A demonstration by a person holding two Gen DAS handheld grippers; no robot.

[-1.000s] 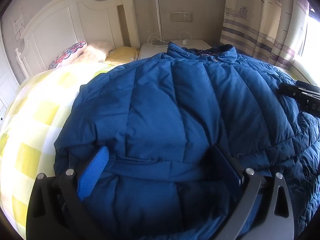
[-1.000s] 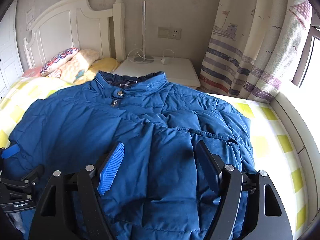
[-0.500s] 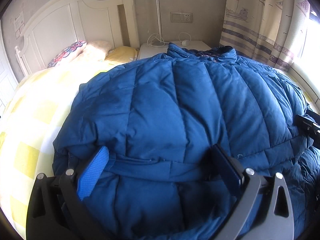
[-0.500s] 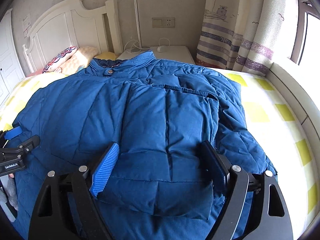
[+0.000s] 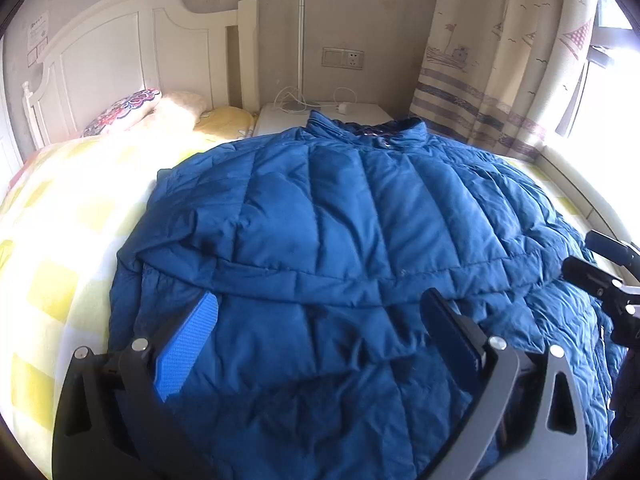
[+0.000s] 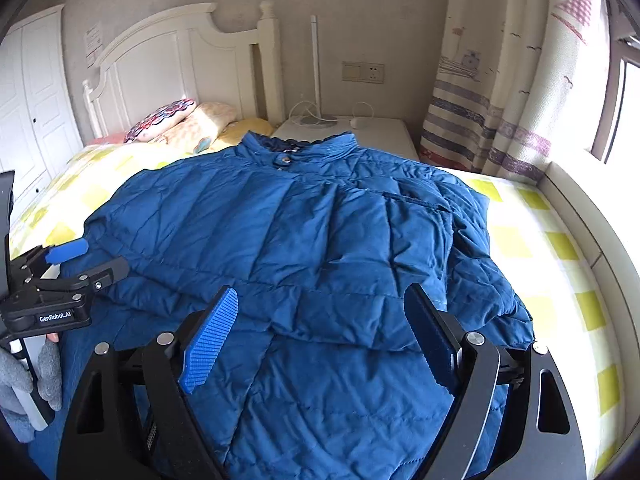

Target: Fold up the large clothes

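Here the blue jacket lies spread just ahead of both wide-apart, empty hand-held grippers: right, left.

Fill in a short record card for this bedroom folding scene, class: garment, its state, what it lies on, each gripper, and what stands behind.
garment: blue padded jacket, collar toward the headboard
state: both sides folded in over the middle, folded edge lying across the body
surface: bed with yellow checked sheet
left gripper: open, jaws apart over the jacket, nothing gripped
right gripper: open, jaws have just been opening, nothing pinched
behind: white headboard, bedside table, curtain
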